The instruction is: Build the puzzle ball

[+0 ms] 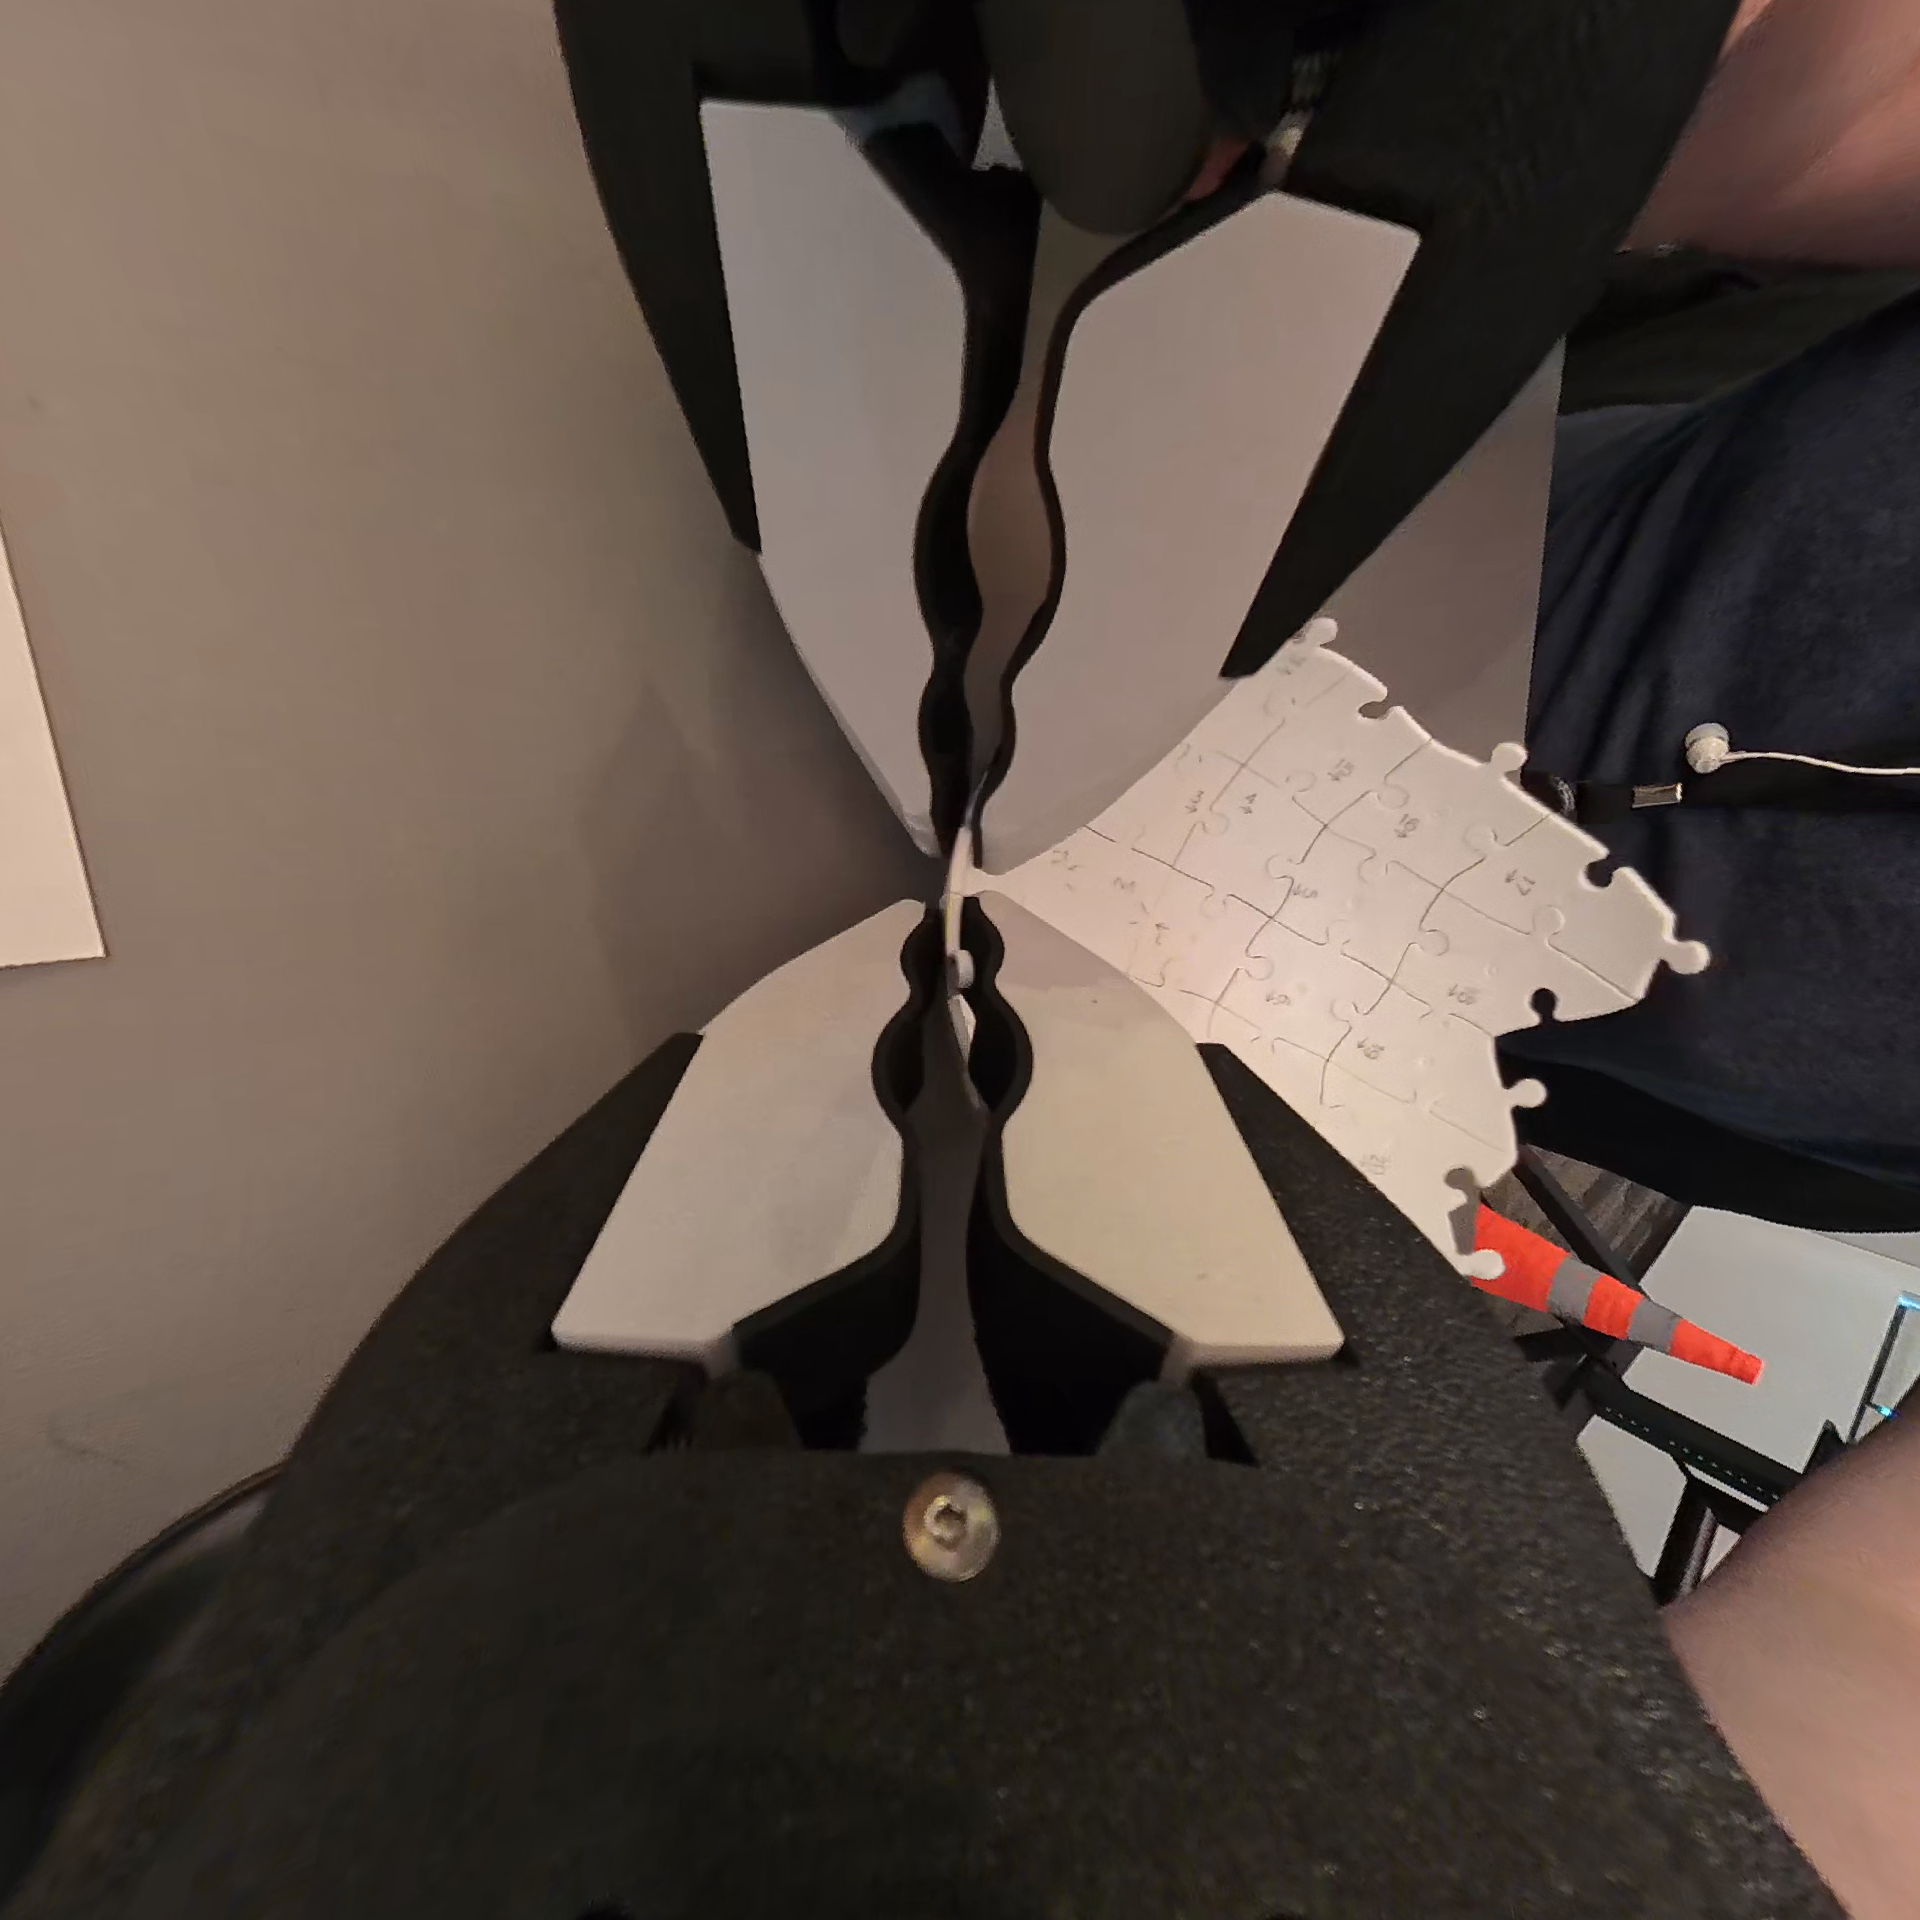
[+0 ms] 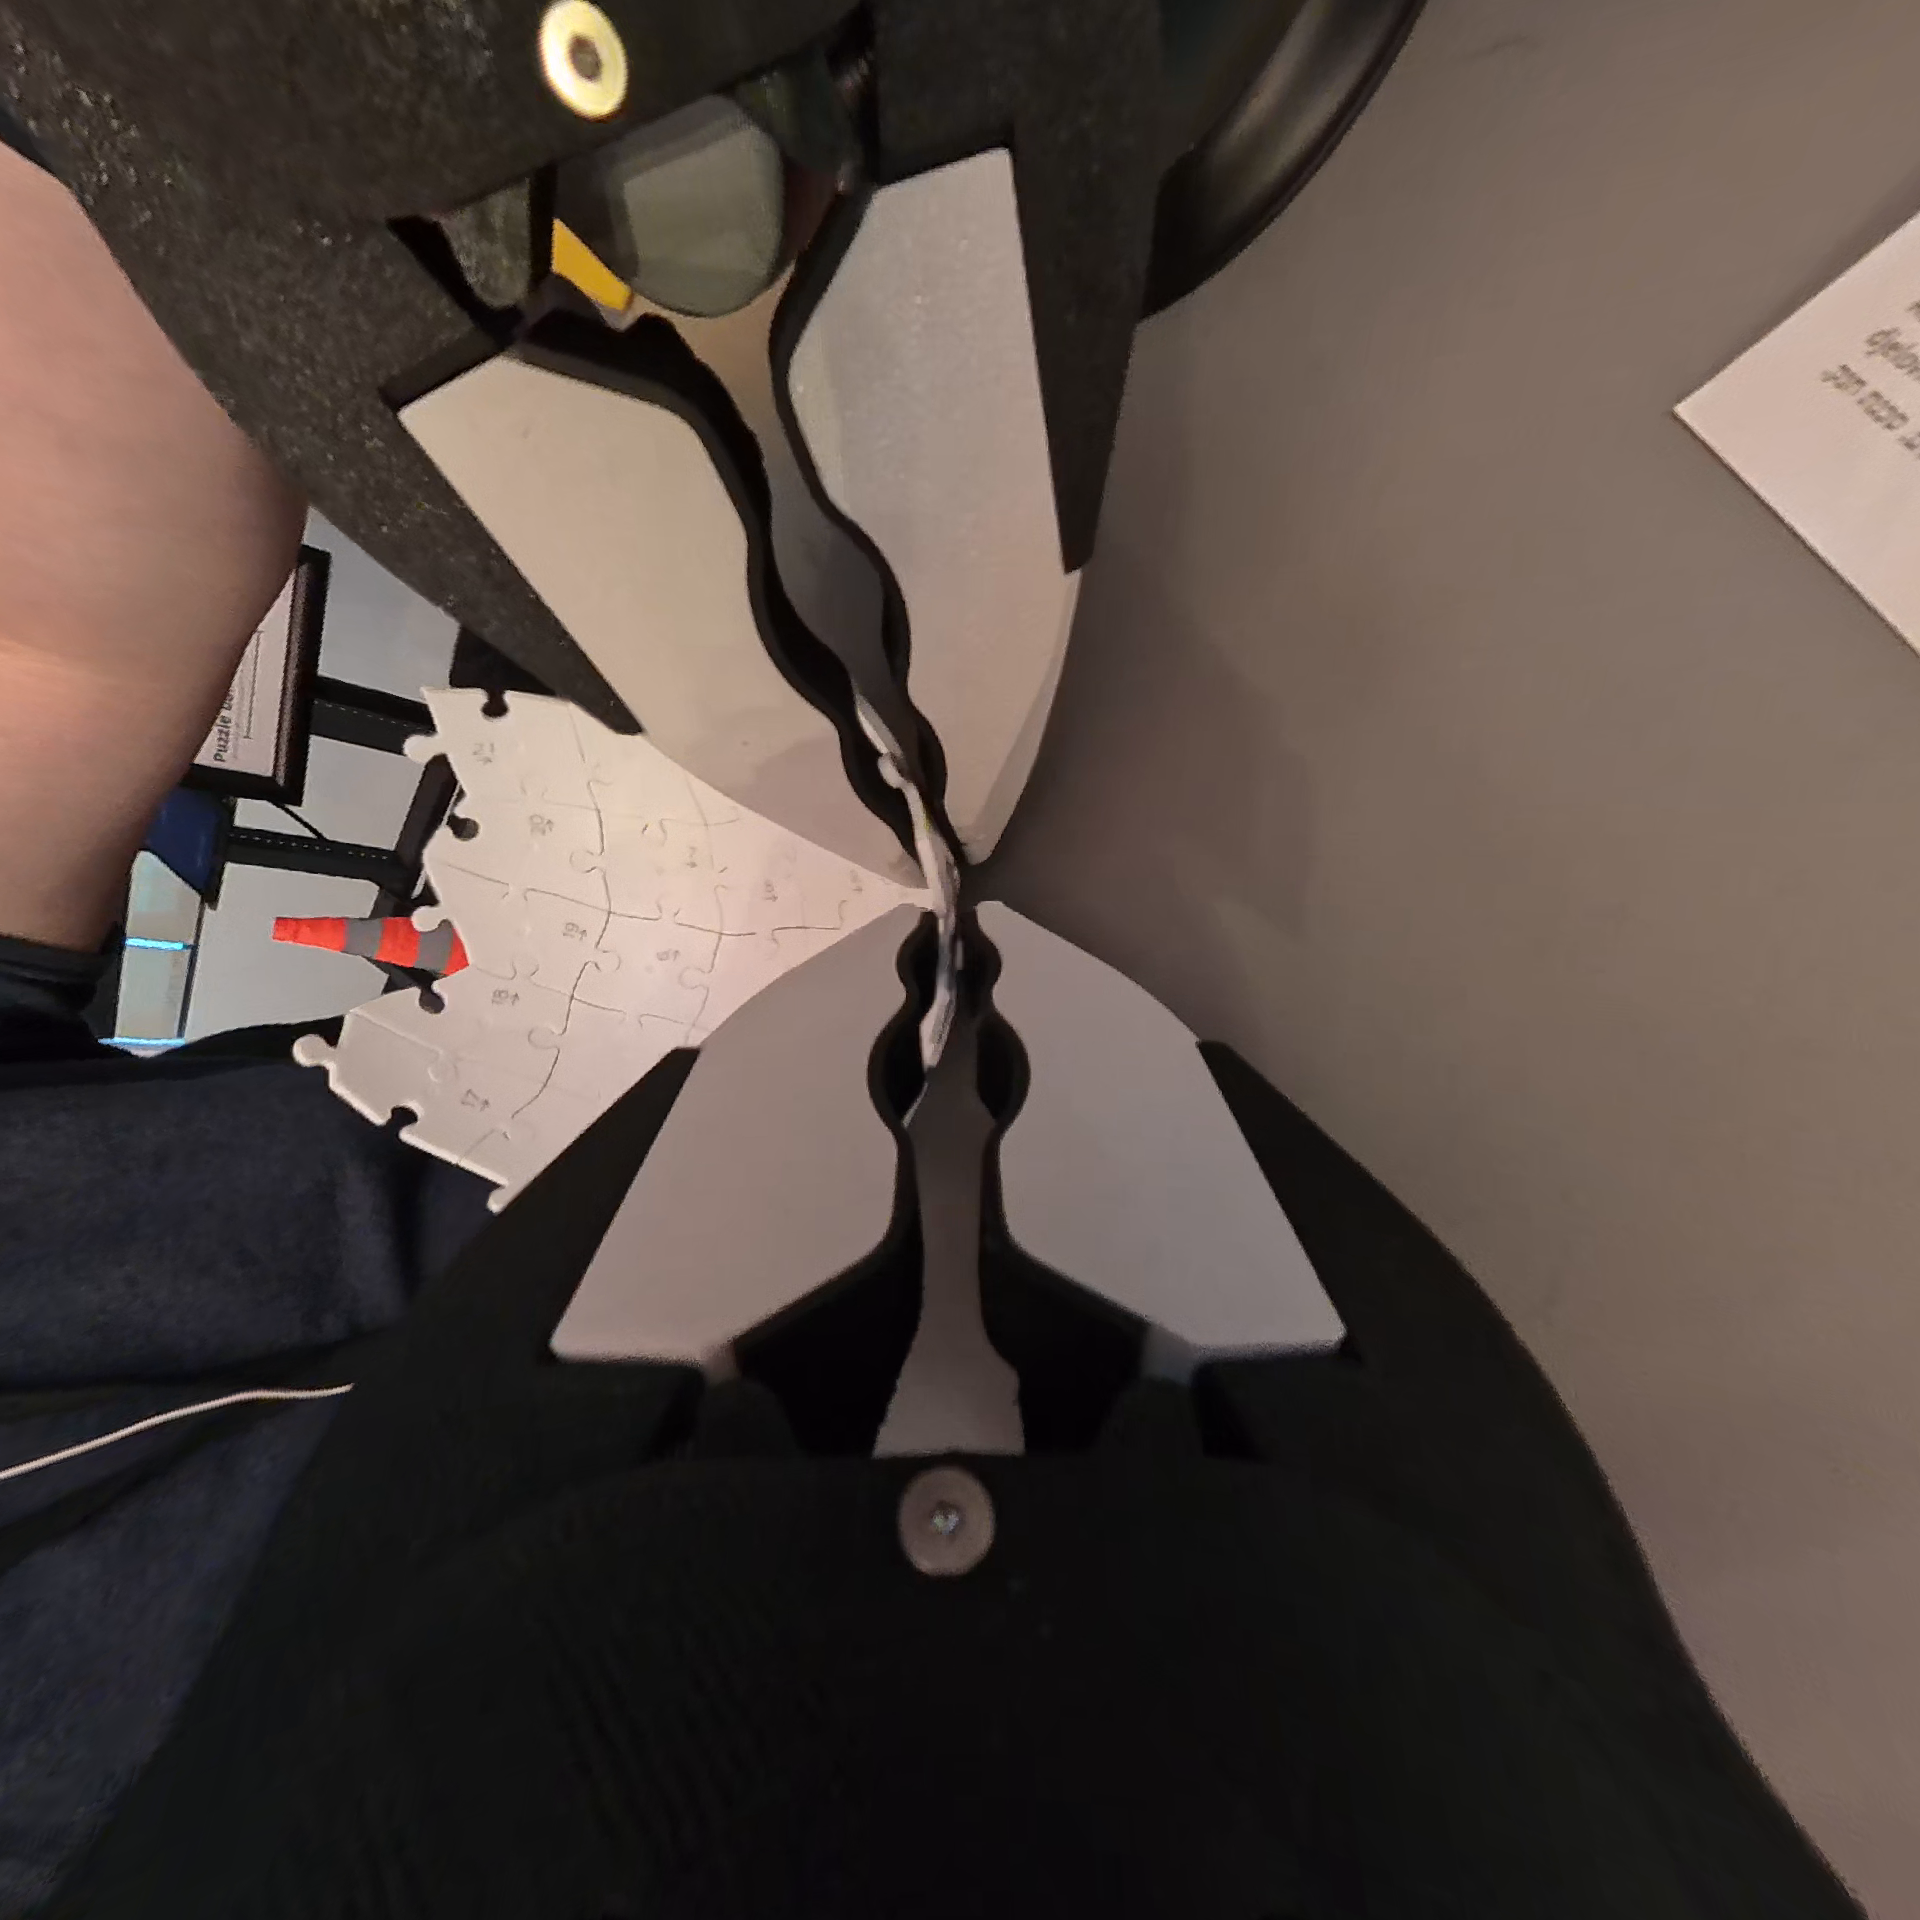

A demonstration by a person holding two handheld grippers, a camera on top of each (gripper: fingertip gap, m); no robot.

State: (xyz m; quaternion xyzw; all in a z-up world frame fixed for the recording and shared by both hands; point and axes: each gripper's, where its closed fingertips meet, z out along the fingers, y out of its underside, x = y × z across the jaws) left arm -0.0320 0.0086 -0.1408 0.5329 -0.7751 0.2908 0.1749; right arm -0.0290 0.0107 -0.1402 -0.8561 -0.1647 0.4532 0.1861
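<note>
Closest to my left wrist camera is the grainy black housing with its steel hex screw [image 1: 951, 1529], and from it my left gripper [image 1: 954, 971] runs forward: two pale grey plates edged with wavy black rubber, drawn together on the thin white edge of the puzzle sheet [image 1: 1382, 925]. Coming in from the top of that view, my right gripper [image 1: 961, 831] meets it nearly tip to tip, its scalloped pads pinched on the same edge just above. The sheet is a curved shell of interlocked white pieces, matte and smooth, with fine seams, small printed marks and a rim of round knobs and notches; it fans away to the right, held in the air in front of a person's dark blue top [image 1: 1714, 582]. From the right wrist camera I see the same meeting in mirror: my right gripper [image 2: 948, 971] clamped on the sheet's edge, the left gripper [image 2: 914, 800] biting it from above, and the puzzle sheet [image 2: 582, 914] spreading left. Behind its rim pokes an orange cone with grey bands [image 2: 369, 940]. A plain grey surface [image 2: 1455, 935] fills the right side, with a white printed paper [image 2: 1849, 416] lying at its corner.
</note>
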